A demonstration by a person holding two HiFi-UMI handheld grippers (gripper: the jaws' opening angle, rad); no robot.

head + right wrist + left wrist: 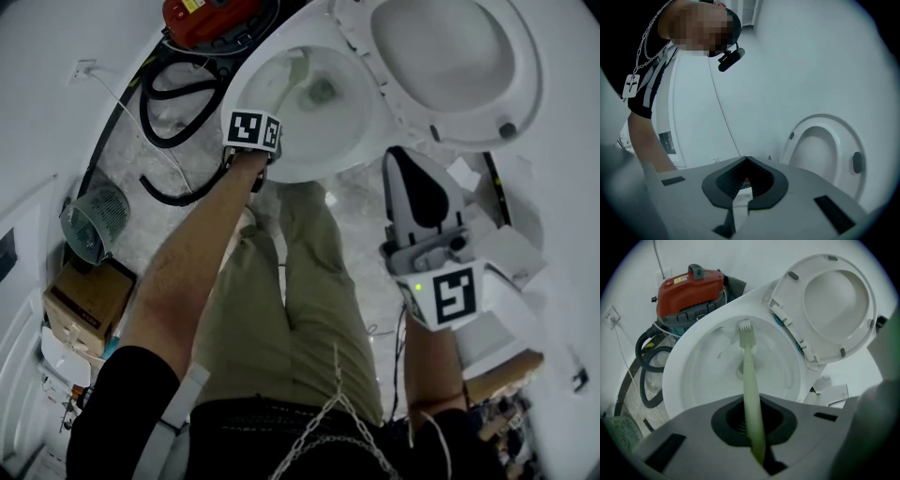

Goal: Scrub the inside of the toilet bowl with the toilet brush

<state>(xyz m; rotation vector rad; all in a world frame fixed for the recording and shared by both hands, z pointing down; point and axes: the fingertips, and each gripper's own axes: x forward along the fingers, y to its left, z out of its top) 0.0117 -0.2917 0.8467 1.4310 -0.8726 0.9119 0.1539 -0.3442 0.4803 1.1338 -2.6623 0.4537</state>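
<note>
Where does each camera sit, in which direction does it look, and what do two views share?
Left gripper view: on the left tongs, facing into the toilet bowl along the toilet brush they grip.
Right gripper view: on the right tongs, shut and empty, facing up toward a wall; the person's arm and chest show.
Head view: on the person's head, facing steeply down at the bowl; both tongs, the left forearm and legs show.
Shared: head and left gripper views both show bowl, brush and red vacuum.

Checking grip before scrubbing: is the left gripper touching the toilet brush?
Touching. The left gripper view shows the left gripper shut on the toilet brush, its handle pinched between the jaws.
</note>
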